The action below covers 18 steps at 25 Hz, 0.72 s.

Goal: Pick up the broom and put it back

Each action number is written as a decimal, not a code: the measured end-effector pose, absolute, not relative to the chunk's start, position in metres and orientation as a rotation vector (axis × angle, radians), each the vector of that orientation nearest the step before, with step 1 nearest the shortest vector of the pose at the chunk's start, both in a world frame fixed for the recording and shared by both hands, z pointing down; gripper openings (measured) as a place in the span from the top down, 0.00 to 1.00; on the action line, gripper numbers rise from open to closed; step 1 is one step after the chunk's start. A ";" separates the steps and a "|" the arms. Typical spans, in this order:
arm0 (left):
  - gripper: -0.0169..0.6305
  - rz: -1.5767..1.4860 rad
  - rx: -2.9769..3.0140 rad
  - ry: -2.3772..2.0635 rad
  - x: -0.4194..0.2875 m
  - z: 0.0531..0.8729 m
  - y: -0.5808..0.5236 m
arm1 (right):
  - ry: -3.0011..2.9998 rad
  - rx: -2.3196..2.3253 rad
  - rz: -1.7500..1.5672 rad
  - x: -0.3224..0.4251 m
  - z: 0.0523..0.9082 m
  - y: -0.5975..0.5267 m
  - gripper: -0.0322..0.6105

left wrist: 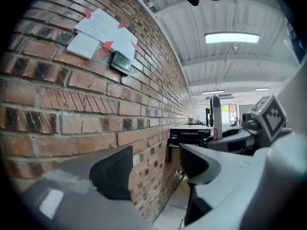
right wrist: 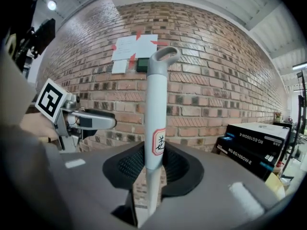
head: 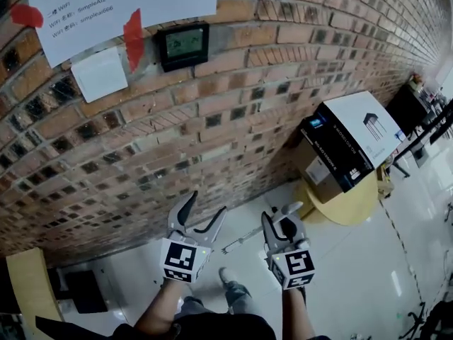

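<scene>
The broom shows as a pale grey handle [right wrist: 155, 109] with a loop at its top and a red-edged sticker. It stands upright between the black pads of my right gripper [right wrist: 153, 166], which is shut on it. In the head view the right gripper [head: 281, 225] sits at centre right, with the handle's loop [head: 290, 209] at its tips. A thin grey shaft with a toothed end [head: 241, 243] runs down-left below it. My left gripper [head: 205, 208] is beside it on the left, open and holding nothing. The left gripper view shows only brick wall between the left gripper [left wrist: 153, 169] pads.
A brick wall [head: 212, 133] stands close ahead, carrying taped paper sheets [head: 120, 6] and a small black display [head: 182, 46]. A black-and-white box [head: 354, 137] rests on a cardboard box over a yellow round table [head: 354, 204] at right. The person's shoes [head: 230, 278] stand on the glossy tile floor.
</scene>
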<state>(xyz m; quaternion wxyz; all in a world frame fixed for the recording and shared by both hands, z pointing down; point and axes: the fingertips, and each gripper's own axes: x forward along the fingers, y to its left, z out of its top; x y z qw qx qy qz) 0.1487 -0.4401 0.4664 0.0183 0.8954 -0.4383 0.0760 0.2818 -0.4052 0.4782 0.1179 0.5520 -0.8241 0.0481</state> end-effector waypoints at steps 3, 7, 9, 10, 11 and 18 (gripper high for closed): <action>0.46 0.342 2.800 -1.314 0.166 0.506 -0.455 | -2.371 1.556 0.140 0.294 0.521 -0.413 0.79; 0.45 0.400 2.794 -1.261 0.178 0.551 -0.473 | -2.344 1.432 0.129 0.296 0.586 -0.424 0.79; 0.45 0.399 2.780 -1.247 0.182 0.567 -0.478 | -2.364 1.382 0.135 0.296 0.619 -0.428 0.80; 0.45 0.401 2.772 -1.245 0.182 0.574 -0.479 | -2.371 1.364 0.151 0.296 0.637 -0.430 0.80; 0.45 0.406 2.762 -1.246 0.182 0.581 -0.481 | -2.365 1.352 0.178 0.297 0.657 -0.433 0.80; 0.45 0.513 2.635 -1.285 0.173 0.635 -0.485 | -2.231 1.272 0.382 0.299 0.790 -0.456 0.80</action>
